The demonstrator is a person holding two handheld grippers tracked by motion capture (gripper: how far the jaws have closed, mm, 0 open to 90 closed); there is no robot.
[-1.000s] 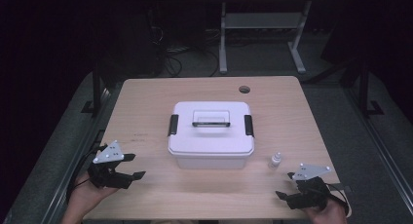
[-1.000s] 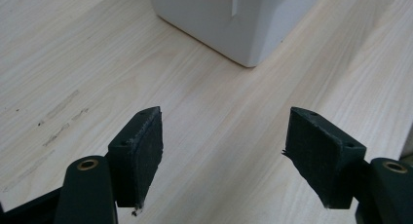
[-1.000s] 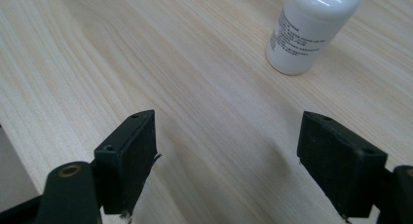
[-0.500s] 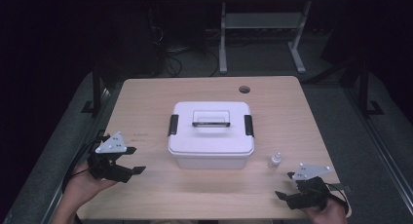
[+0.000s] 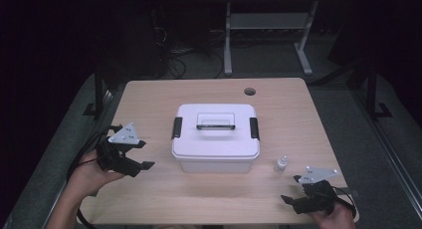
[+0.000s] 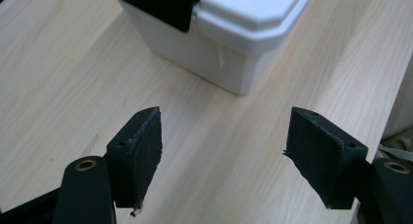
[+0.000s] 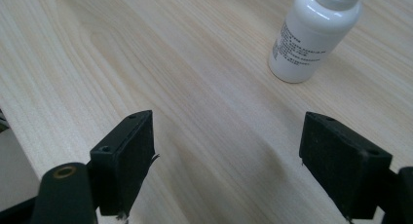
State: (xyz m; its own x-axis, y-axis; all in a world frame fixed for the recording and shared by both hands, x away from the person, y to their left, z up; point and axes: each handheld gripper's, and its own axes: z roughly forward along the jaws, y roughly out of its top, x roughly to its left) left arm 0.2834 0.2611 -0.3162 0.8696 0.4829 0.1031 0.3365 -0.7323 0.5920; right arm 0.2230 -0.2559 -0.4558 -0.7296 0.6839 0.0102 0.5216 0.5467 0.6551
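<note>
A white lidded box (image 5: 215,137) with a handle and black side latches stands mid-table; its near corner (image 6: 229,34) shows in the left gripper view. A small white bottle (image 5: 281,163) stands upright to the box's right, and looms ahead of the right gripper as bottle (image 7: 314,36). My left gripper (image 5: 142,155) is open, held above the table left of the box, pointing toward it; gripper (image 6: 224,156) has nothing between its jaws. My right gripper (image 5: 293,189) is open near the front right edge, a little short of the bottle; gripper (image 7: 226,165) is empty too.
The wooden table (image 5: 149,104) has a round cable hole (image 5: 249,91) at the back right. Dark floor, cables and a metal stand (image 5: 263,35) lie beyond the far edge. The front edge runs close under both hands.
My left gripper has lifted and moved forward and slightly right, toward the box. The right gripper, box and bottle have stayed put.
</note>
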